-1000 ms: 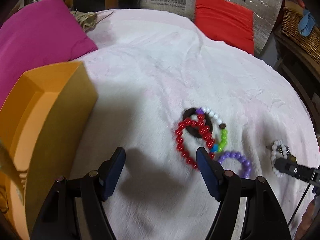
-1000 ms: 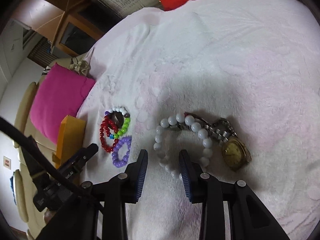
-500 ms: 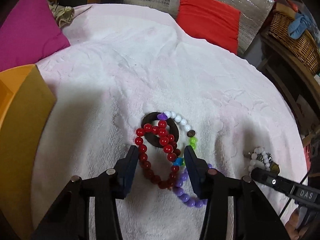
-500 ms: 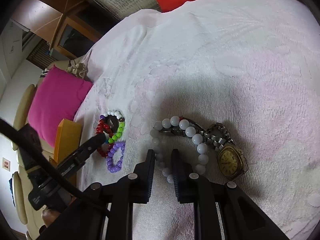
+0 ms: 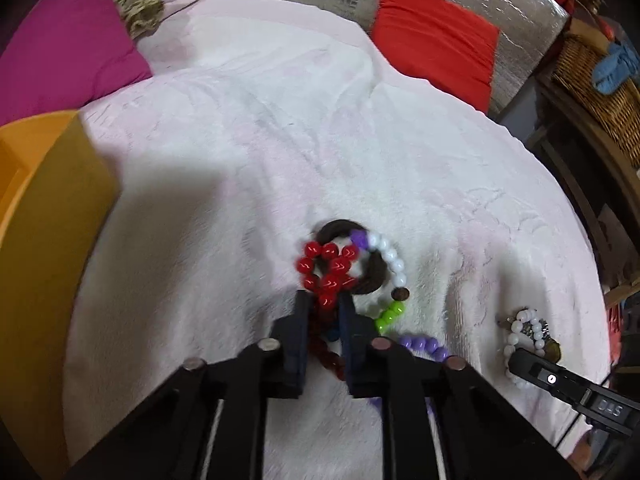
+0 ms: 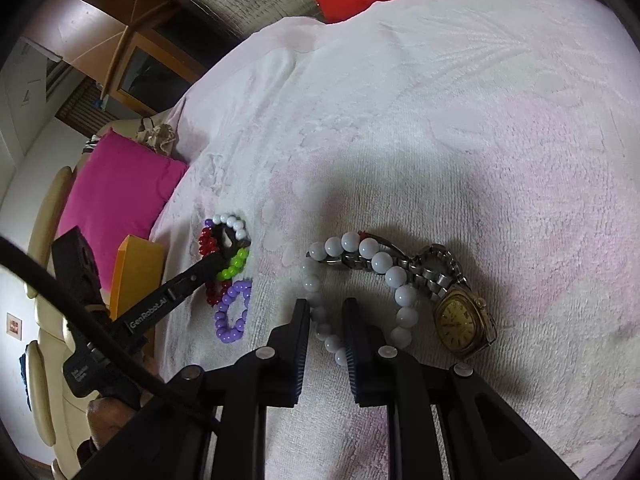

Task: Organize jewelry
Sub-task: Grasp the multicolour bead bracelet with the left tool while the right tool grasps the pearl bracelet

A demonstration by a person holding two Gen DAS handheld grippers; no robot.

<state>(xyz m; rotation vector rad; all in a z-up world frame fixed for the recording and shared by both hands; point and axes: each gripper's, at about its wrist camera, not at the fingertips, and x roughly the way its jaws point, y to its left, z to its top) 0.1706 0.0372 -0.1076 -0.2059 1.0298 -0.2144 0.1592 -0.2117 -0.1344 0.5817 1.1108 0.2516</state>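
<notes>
The left gripper (image 5: 323,300) is reaching low over the white towel (image 5: 320,140), its jaws closing tight on the red bead bracelet (image 5: 326,268), which is bunching between them at the near edge of the jewelry pile. That pile, a dark ring (image 5: 368,264) overlapped by a multicolored bead bracelet (image 5: 390,280) and a purple bead bracelet (image 5: 424,344), is lying near the middle of the towel, with the orange box (image 5: 44,216) standing well to the pile's left. The right gripper (image 6: 327,312) is angling down toward the white bead bracelet (image 6: 372,258), its jaws narrowed around the strand's near left side; whether the pads are actually pressing the beads is unclear. Only the right wrist view is showing the gold watch (image 6: 460,320) clearly, its metal band running under the white beads and its face lying just right of them. Only the left wrist view is showing the box's open interior, a red cushion (image 5: 436,52) beyond the towel and a wicker basket (image 5: 600,88) off to the pile's far right. A magenta cushion (image 6: 116,200) is sitting behind the box.
</notes>
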